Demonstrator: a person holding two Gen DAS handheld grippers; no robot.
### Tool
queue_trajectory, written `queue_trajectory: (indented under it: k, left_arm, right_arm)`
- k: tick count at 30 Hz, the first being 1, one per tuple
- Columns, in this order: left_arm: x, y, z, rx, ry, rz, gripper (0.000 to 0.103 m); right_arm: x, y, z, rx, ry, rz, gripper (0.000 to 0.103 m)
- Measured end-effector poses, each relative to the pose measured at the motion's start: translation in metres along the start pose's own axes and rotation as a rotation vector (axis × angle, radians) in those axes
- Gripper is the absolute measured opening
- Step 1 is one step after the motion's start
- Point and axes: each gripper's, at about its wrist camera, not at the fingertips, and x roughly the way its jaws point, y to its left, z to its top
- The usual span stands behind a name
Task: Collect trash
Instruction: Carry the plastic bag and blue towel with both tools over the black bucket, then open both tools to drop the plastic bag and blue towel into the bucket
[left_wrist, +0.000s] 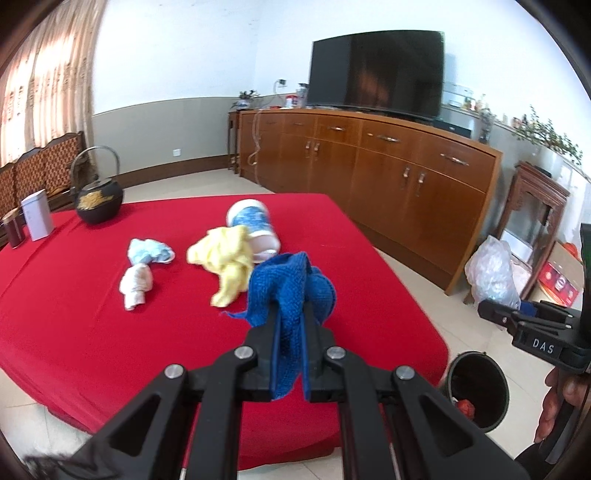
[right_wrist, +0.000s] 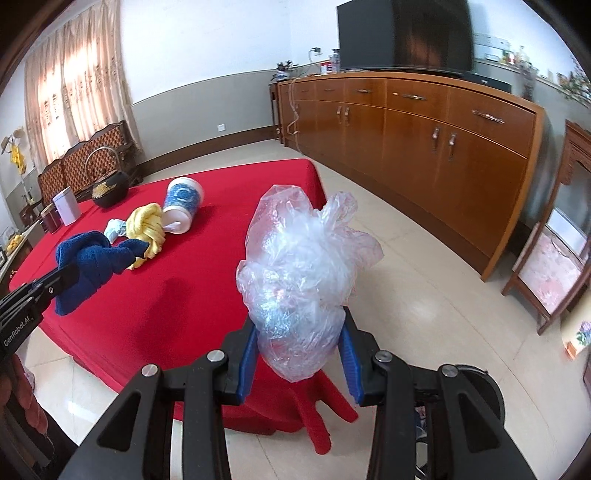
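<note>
A coarse knitted blue cloth (left_wrist: 291, 291), a crinkled glossy clear plastic bag (right_wrist: 303, 280) and a soft yellow cloth (left_wrist: 225, 258) show above a matt red tablecloth (left_wrist: 92, 314), near a polished brown wooden sideboard (left_wrist: 369, 158).

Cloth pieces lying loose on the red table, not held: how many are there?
3: a yellow cloth beside the tipped cup, a light blue cloth left of it, a white cloth just below. More may be hidden.
</note>
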Motion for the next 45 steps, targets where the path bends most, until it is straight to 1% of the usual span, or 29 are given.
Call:
queue_trajectory:
  k: [9, 28, 37, 45]
  left_arm:
    - [0.006, -0.049, -0.003, 0.064, 0.016, -0.089, 0.010]
    - [0.030, -0.170, -0.023, 0.197, 0.086, -0.298, 0.010]
    - [0.042, -0.225, -0.045, 0.257, 0.153, -0.364, 0.010]
    - [0.061, -0.275, -0.074, 0.315, 0.251, -0.412, 0.010]
  right_arm:
    - [-0.022, -0.049, -0.024, 0.063, 0.008, -0.071, 0.042]
    - [-0.054, -0.159, -0.089, 0.222, 0.077, -0.241, 0.042]
    - [-0.058, -0.205, -0.121, 0.278, 0.125, -0.288, 0.042]
    - [-0.032, -0.228, -0.153, 0.281, 0.216, -0.273, 0.042]
